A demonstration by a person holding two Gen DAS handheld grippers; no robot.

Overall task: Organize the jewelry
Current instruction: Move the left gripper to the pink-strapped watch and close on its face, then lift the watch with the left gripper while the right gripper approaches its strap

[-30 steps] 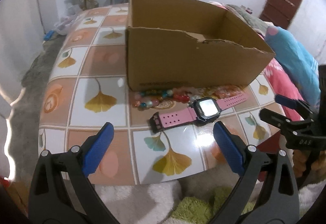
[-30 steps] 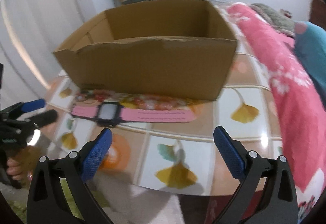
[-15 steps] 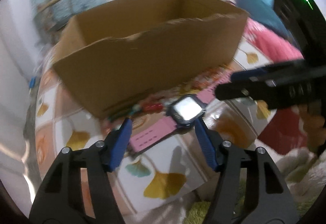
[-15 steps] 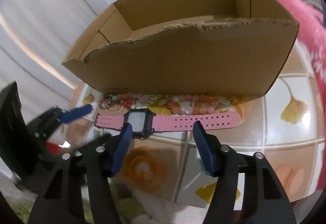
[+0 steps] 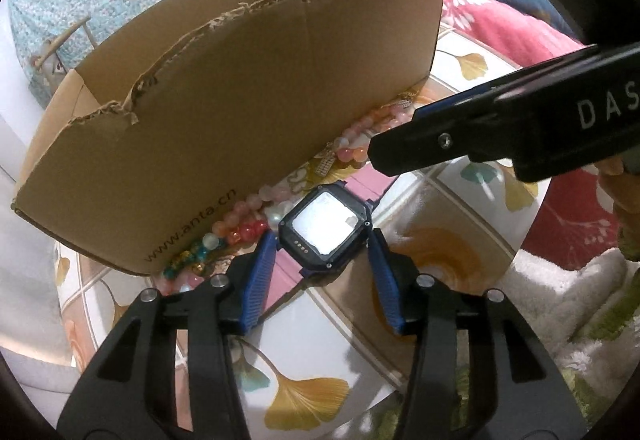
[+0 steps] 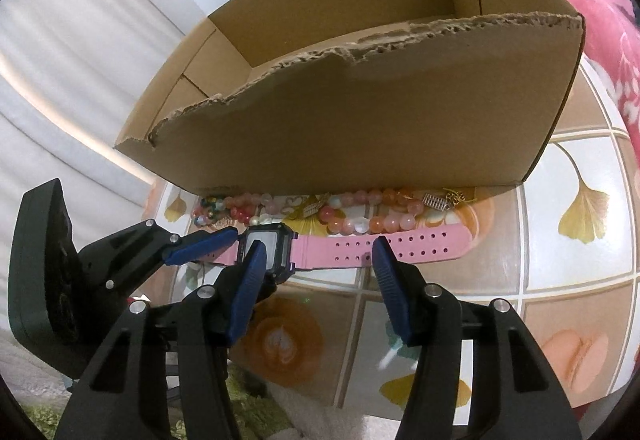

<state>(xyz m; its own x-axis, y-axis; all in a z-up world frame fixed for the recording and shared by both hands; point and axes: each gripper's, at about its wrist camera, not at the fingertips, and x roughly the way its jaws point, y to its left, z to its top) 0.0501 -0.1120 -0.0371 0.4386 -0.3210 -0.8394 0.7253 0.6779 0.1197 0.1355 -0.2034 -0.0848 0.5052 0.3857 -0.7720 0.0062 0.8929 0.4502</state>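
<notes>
Bracketing the watch (image 5: 326, 230) with my left gripper (image 5: 322, 260): fingers set narrow, one pad at each side of the black case, but I cannot tell whether they touch it yet. The watch lies flat on the tiled table (image 5: 440, 252), just in front of the cardboard box (image 5: 240, 112), with the bead bracelets (image 5: 240, 228) strung along the box's foot behind it. My right gripper (image 6: 316, 260) hangs over the pink strap (image 6: 400, 244), fingers apart, gripping nothing. Step in hand, as I judge it: pick the watch up for the box. Next move calls for closing on the case, then lifting clear of the torn front wall. Against one second ago: both grippers stood back and wide open; both have since closed in and narrowed.
</notes>
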